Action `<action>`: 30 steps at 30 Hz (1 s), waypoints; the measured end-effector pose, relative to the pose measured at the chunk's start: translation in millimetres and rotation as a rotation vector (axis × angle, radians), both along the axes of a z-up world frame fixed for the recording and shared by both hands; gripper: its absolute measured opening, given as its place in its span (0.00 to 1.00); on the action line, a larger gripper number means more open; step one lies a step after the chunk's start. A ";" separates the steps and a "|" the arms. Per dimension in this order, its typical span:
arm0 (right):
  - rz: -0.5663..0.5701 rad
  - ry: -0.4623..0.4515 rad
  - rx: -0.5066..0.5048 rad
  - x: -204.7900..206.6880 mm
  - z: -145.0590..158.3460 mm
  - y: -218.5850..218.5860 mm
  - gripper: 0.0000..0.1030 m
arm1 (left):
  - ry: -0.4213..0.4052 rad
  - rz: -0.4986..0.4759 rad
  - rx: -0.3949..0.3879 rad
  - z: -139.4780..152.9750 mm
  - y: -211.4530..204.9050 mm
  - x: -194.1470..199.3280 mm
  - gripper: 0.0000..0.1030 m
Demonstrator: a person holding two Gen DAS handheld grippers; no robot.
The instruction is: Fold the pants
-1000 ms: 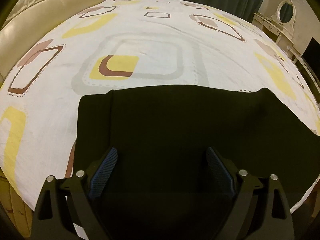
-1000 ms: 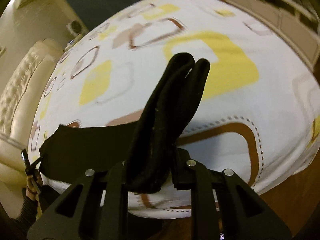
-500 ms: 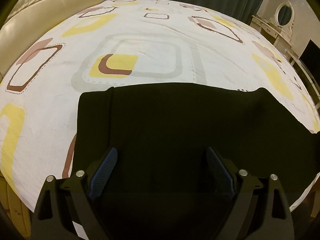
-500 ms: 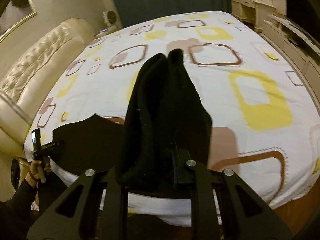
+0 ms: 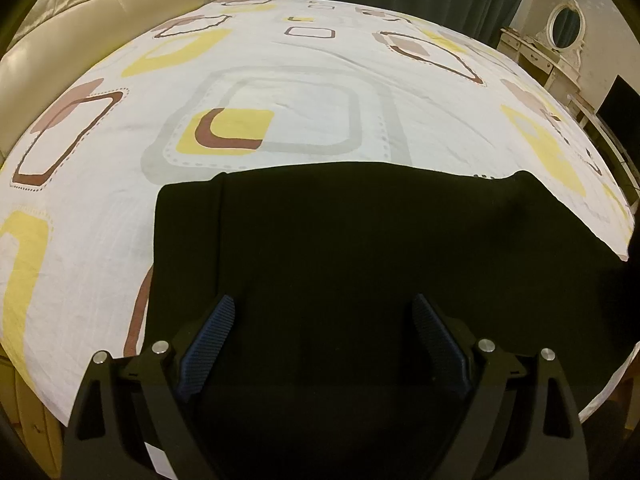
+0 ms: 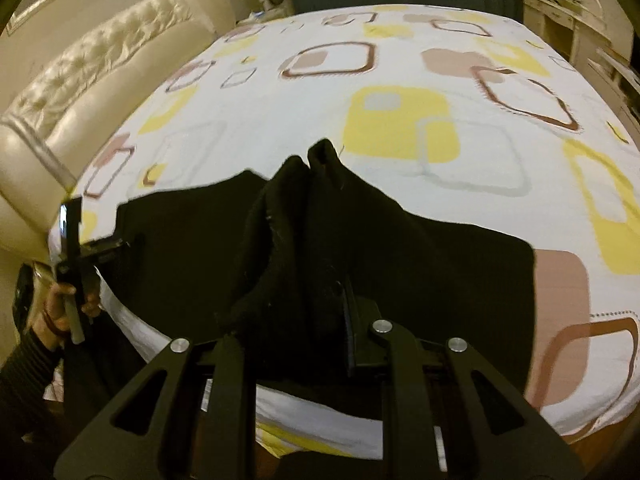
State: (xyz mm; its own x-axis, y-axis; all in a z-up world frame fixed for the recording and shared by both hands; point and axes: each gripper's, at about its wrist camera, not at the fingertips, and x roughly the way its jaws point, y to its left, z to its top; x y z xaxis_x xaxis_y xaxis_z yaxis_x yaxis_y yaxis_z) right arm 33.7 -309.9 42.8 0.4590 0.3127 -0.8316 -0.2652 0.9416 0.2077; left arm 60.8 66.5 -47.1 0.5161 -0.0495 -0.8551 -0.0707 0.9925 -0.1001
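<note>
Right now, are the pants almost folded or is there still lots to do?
Partly done. The black pants already lie flat on the bed as one neat, doubled-looking band. In hand: the right gripper is shut on a bunched end of them, lifted above the rest. The left gripper hangs open over the cloth, holding nothing. Left: lay that end down and smooth it.

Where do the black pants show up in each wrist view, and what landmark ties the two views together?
Left wrist: black pants lie flat across the lower half, beyond the open left gripper.
Right wrist: pants fill the lower centre, bunched in the right gripper.
Shared landmark: cream tufted headboard, upper left.
</note>
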 end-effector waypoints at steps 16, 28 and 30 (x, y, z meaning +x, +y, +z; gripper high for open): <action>0.034 0.053 -0.047 -0.5 -61.1 51.7 0.18 | -0.001 0.000 0.008 0.0 -0.6 0.1 0.87; 0.052 0.076 -0.055 -5.9 -74.7 68.5 0.19 | -0.002 0.000 0.009 -0.6 -1.0 -0.3 0.87; 0.057 0.079 -0.060 -7.0 -76.6 72.1 0.20 | -0.002 0.000 0.011 -0.7 -1.0 -0.3 0.87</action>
State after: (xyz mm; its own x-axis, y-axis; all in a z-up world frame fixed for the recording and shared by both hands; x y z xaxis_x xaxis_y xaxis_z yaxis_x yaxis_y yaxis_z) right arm 26.7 -237.8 -33.8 0.3743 0.2851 -0.8824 -0.3037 0.9368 0.1739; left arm 60.5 65.5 -47.8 0.5177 -0.0404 -0.8546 -0.0703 0.9935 -0.0895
